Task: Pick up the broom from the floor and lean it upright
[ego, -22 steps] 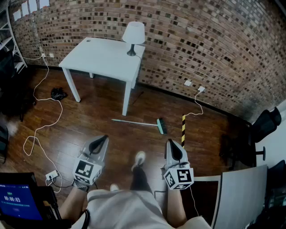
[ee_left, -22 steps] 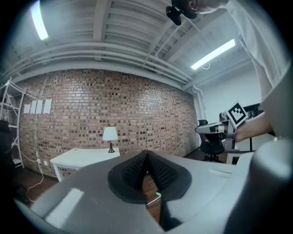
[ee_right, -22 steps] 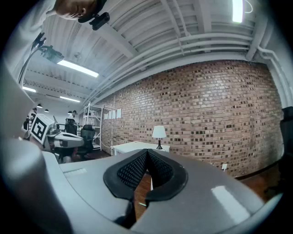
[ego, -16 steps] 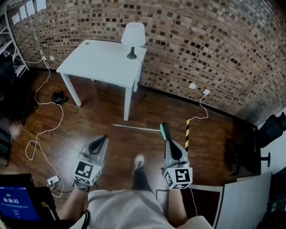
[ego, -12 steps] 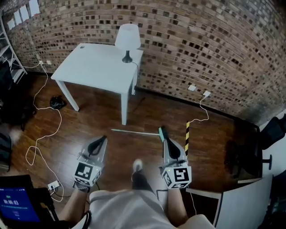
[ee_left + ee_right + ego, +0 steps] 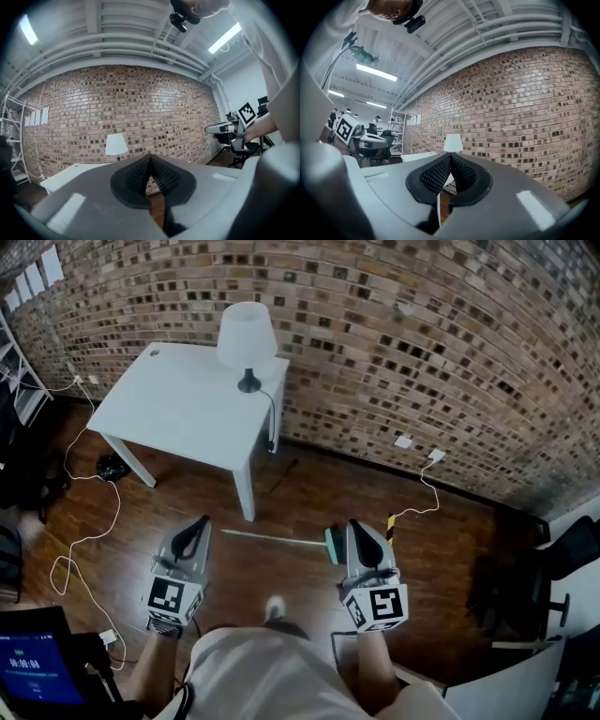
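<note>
The broom (image 6: 277, 539) lies flat on the dark wood floor, its thin pale handle pointing left. Its green head (image 6: 332, 546) sits just left of my right gripper (image 6: 360, 524). That gripper is held level above the floor, shut and empty; in the right gripper view its jaws (image 6: 450, 156) meet at the tip. My left gripper (image 6: 201, 522) is level too, left of the handle's end, shut with nothing in it (image 6: 150, 159). Neither gripper touches the broom. The broom is not seen in either gripper view.
A white table (image 6: 169, 404) with a white lamp (image 6: 246, 338) stands against the brick wall ahead on the left. White cables (image 6: 89, 521) trail over the floor at left. A yellow-black striped strip (image 6: 390, 521) lies by the right gripper. A dark chair (image 6: 562, 559) stands far right.
The person has walked forward: broom, table and wall are nearer, and the broom head now lies beside the right gripper. Both grippers stay shut and level.
</note>
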Demonstrator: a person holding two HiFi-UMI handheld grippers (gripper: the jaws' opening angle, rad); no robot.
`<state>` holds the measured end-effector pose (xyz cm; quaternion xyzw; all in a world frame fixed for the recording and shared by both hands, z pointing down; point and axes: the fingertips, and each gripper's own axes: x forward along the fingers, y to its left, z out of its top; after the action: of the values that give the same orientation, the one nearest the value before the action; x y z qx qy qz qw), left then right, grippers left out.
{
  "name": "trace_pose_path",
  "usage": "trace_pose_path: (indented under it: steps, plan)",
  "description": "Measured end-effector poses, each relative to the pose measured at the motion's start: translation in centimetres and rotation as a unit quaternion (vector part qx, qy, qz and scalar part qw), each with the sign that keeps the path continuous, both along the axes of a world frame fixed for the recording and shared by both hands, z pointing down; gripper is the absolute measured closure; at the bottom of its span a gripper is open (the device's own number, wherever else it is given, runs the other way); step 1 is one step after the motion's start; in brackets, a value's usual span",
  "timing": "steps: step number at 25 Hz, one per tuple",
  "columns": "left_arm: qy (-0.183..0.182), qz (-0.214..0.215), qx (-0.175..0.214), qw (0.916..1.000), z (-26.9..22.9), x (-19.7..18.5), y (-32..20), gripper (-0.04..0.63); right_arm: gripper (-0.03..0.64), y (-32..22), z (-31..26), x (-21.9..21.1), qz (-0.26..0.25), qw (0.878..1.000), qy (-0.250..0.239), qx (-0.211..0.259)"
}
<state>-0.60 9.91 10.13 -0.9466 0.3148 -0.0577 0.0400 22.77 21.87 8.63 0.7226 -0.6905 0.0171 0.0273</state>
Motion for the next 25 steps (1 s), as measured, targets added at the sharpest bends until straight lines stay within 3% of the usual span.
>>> trace_pose_path:
  steps: [11,21,25]
  plan:
    - [-0.012,0.013,-0.02,0.9996,1.5,3.3,-2.9,0.595,0.604,-3.7,0.8,2.6,0.005,1.0,-0.014,-0.008]
    - [-0.018,0.002,-0.033,0.9993,2.8,2.6,-4.6,0.595,0.603,-5.7,2.6,2.0,-0.004,0.999,-0.015,-0.03]
    - [-0.03,-0.01,-0.055,0.998,5.5,2.0,-4.9,0.595,0.603,-7.5,6.0,2.1,-0.034,0.997,-0.016,-0.067]
